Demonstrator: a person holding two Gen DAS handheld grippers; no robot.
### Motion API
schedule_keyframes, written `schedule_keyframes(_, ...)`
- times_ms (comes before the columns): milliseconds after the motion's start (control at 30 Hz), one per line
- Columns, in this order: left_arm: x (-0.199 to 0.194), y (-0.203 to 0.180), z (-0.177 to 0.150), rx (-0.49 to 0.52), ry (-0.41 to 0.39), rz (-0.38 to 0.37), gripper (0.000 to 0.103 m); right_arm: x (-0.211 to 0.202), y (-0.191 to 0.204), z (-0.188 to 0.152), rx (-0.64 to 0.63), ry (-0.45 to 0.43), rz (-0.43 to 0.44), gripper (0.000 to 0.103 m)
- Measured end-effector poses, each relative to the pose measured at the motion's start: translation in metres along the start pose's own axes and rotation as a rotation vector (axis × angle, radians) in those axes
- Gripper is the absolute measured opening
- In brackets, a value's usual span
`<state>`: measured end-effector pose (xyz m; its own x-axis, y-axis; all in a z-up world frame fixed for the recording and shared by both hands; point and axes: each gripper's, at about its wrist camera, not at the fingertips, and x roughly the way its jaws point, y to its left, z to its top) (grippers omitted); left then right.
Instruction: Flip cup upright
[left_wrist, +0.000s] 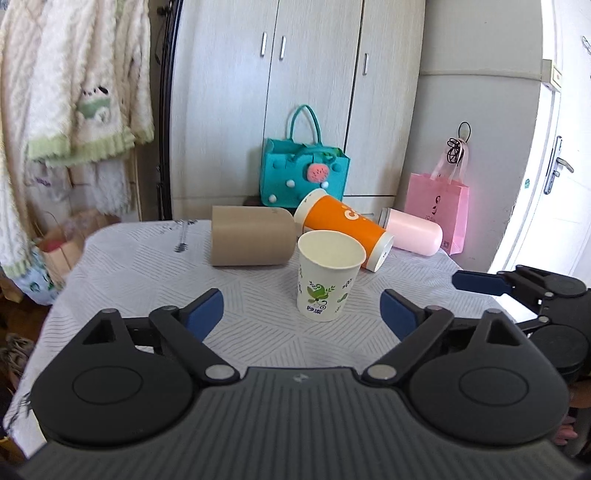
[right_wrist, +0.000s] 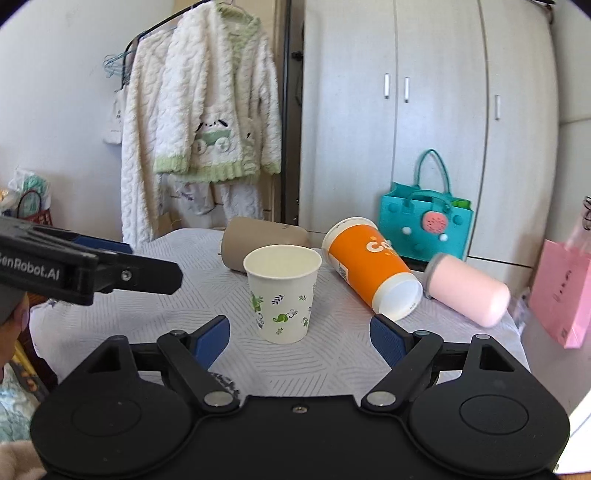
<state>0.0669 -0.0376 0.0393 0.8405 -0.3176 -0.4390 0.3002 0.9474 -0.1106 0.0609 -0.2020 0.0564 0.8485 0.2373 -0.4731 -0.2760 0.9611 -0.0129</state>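
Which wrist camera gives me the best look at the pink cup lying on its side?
The right wrist view: the pink cup lies there unobstructed, grey rim to rounded base, beside the orange cup. In the left wrist view the pink cup sits farther back, and the orange cup hides part of its rim end.

The left gripper (right_wrist: 88, 271), seen side-on in the right wrist view, carries white lettering that reads "enRobot.AI", its first letter cut off by the picture edge. The orange cup (right_wrist: 369, 264) lying on its side bears large white letters beginning "C", the rest turned out of sight. The leaf-patterned paper cup (left_wrist: 327, 275) has small blue characters near its base, too small to read.
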Motion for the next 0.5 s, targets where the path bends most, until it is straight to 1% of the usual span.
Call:
schedule_keyframes(33, -0.004, -0.001, -0.001, 0.006, 0.0, 0.006, 0.095, -0.004, 0.002, -0.001, 0.007, -0.006, -0.009, 0.089)
schedule_keyframes(67, -0.009, -0.002, -0.003, 0.011, -0.001, 0.013, 0.095, -0.009, 0.003, -0.002, 0.014, -0.012, -0.019, 0.098)
schedule_keyframes(133, -0.016, -0.005, -0.006, 0.018, -0.003, 0.024, 0.099, -0.018, 0.007, -0.005, 0.026, -0.026, -0.049, 0.102)
schedule_keyframes(200, -0.022, -0.006, -0.01, 0.019, -0.006, 0.034, 0.103, -0.027, 0.01, -0.007, 0.037, -0.038, -0.074, 0.103)
schedule_keyframes(367, -0.033, -0.007, -0.018, -0.001, -0.001, 0.087, 0.103, -0.049, 0.018, -0.011, 0.045, -0.06, -0.139, 0.103)
schedule_keyframes(500, -0.042, -0.006, -0.024, -0.02, 0.013, 0.136, 0.103, -0.061, 0.024, -0.015, 0.039, -0.069, -0.174, 0.103)
